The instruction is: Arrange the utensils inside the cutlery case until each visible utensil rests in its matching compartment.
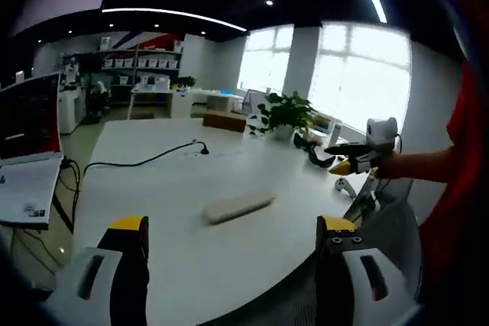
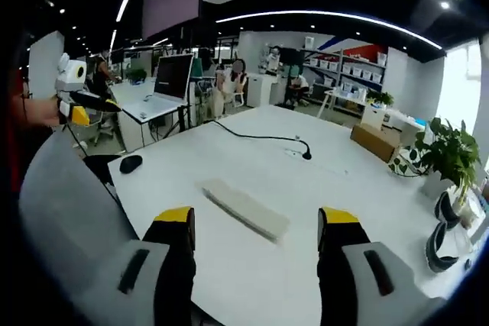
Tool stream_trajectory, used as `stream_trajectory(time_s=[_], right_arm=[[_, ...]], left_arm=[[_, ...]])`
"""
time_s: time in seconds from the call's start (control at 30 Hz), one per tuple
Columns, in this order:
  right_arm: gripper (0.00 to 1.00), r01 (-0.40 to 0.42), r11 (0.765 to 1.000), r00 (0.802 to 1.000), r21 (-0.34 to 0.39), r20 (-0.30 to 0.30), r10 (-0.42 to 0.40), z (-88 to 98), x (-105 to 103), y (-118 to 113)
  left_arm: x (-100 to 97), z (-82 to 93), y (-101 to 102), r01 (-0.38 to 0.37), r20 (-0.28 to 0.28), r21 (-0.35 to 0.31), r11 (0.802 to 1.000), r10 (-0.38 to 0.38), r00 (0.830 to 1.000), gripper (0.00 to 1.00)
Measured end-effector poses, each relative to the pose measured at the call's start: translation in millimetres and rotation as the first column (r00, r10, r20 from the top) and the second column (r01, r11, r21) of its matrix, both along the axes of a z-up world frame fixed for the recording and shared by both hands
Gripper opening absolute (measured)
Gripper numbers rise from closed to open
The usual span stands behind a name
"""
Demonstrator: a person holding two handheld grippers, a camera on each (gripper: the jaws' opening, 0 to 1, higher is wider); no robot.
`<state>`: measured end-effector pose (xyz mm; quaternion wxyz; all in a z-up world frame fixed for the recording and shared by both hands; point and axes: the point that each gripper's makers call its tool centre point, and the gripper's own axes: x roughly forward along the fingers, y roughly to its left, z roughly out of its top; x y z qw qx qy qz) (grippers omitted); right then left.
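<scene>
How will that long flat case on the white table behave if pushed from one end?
The case looks low and flat, so it should slide, not tip or roll. It is long and narrow; an end push would likely swing it round. The table looks smooth, so little grip is likely.

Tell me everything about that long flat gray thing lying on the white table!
The gray case is a long, flat, pale bar, closed as far as can be seen, and blurred in the left gripper view. It lies flat on the white table, nothing else touching it. Both grippers hang open short of it. What it is made of is unclear.
</scene>
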<state>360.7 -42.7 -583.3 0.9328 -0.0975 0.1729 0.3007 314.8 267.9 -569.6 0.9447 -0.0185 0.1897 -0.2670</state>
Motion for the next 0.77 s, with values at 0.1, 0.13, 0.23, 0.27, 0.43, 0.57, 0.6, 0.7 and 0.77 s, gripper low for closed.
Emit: stream_trajectory(time_s=[0.1,0.13,0.23,0.27,0.43,0.57,0.6,0.7,0.77], right_arm=[[0.64,-0.012,0.999,1.0,0.052,0.021,0.011,17.0,-24.4,6.9],[0.65,-0.019,0.999,0.999,0.05,0.034,0.017,19.5,-29.8,8.0],[0.66,-0.026,0.997,0.998,0.074,0.05,0.022,26.2,-46.4,12.1],[0.66,-0.02,0.994,0.998,0.111,0.065,0.013,32.7,-51.7,13.2],[0.75,-0.042,0.985,0.997,0.165,0.064,0.032,38.4,-66.1,14.7],[0.72,-0.038,0.991,0.997,0.127,0.07,0.029,33.6,-65.9,6.3],[0.71,-0.036,0.991,0.997,0.131,0.068,0.028,33.4,-66.1,4.8],[0.69,-0.027,0.987,0.997,0.159,0.077,0.015,35.7,-66.5,2.2],[0.69,-0.024,0.989,0.996,0.148,0.086,0.011,34.9,-66.8,0.0]], left_arm=[[-4.7,19.0,12.0,-0.08,0.06,-0.036,0.996,0.082,0.995,0.95],[-8.2,22.1,12.3,-0.082,0.063,-0.047,0.996,0.085,0.994,0.98],[-15.6,31.8,16.1,-0.106,0.096,-0.074,0.992,0.113,0.989,1.0],[-19.3,34.0,14.7,-0.103,0.09,-0.08,0.992,0.11,0.99,1.0],[-27.0,52.8,-0.4,-0.123,0.128,-0.06,0.991,0.13,0.983,1.0],[-38.2,58.1,-17.5,-0.122,0.135,-0.058,0.991,0.129,0.982,1.0],[-40.3,57.6,-20.8,-0.118,0.134,-0.057,0.991,0.125,0.983,1.0],[-46.6,53.8,-27.8,-0.116,0.13,-0.022,0.993,0.118,0.984,1.0],[-48.1,52.0,-30.6,-0.11,0.121,-0.006,0.994,0.11,0.987,1.0]])
